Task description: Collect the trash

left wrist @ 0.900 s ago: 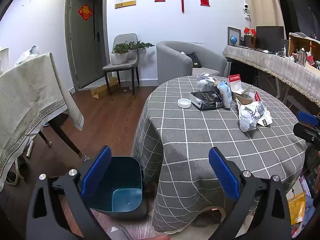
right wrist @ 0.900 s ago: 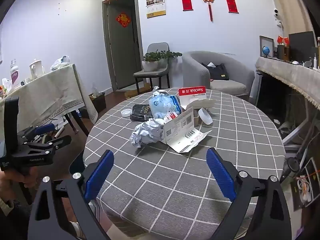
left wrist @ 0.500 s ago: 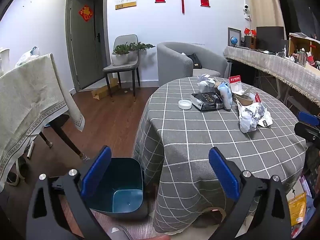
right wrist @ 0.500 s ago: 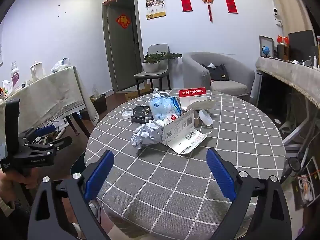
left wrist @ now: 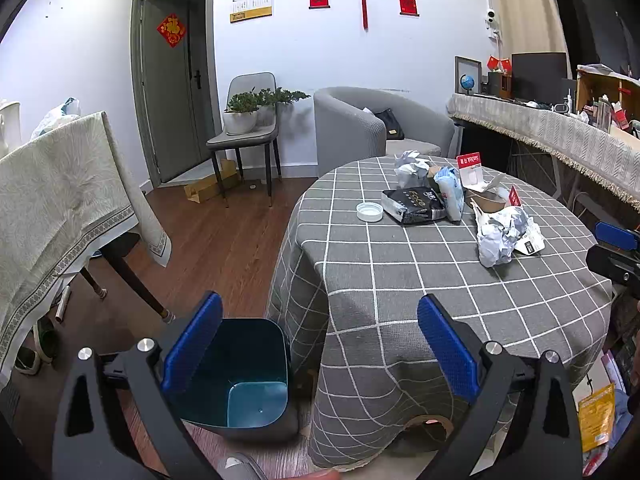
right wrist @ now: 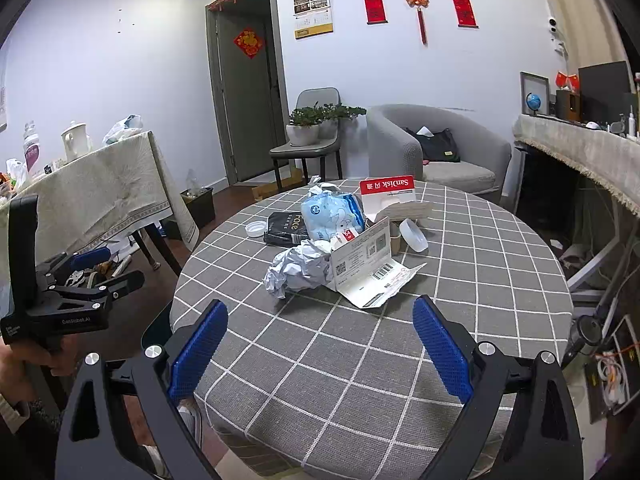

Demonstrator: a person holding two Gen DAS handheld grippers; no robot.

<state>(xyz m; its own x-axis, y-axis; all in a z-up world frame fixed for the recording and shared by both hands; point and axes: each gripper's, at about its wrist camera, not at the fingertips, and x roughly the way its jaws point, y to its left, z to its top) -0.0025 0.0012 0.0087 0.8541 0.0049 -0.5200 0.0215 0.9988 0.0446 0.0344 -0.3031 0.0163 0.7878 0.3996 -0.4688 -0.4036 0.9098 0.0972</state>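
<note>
Trash lies in a heap on the round table with the grey checked cloth (right wrist: 360, 344): crumpled white paper (right wrist: 298, 270), an opened white card package (right wrist: 370, 266), a blue tissue pack (right wrist: 330, 216), a black packet (left wrist: 414, 204) and a white lid (left wrist: 369, 212). A dark teal bin (left wrist: 244, 376) stands open on the floor beside the table. My left gripper (left wrist: 320, 340) hangs open over the bin and the table's edge, holding nothing. My right gripper (right wrist: 320, 344) is open above the table's near side, short of the heap. The left gripper also shows in the right wrist view (right wrist: 104, 272).
A second table with a beige cloth (left wrist: 60, 184) stands at the left. A grey chair with a potted plant (left wrist: 246, 120) and a grey armchair (left wrist: 360, 128) are by the far wall. A long cluttered counter (left wrist: 560, 132) runs along the right. Wooden floor lies between the tables.
Both grippers have shifted only slightly; the view of the table has drifted a little. Nothing was picked up or let go.
</note>
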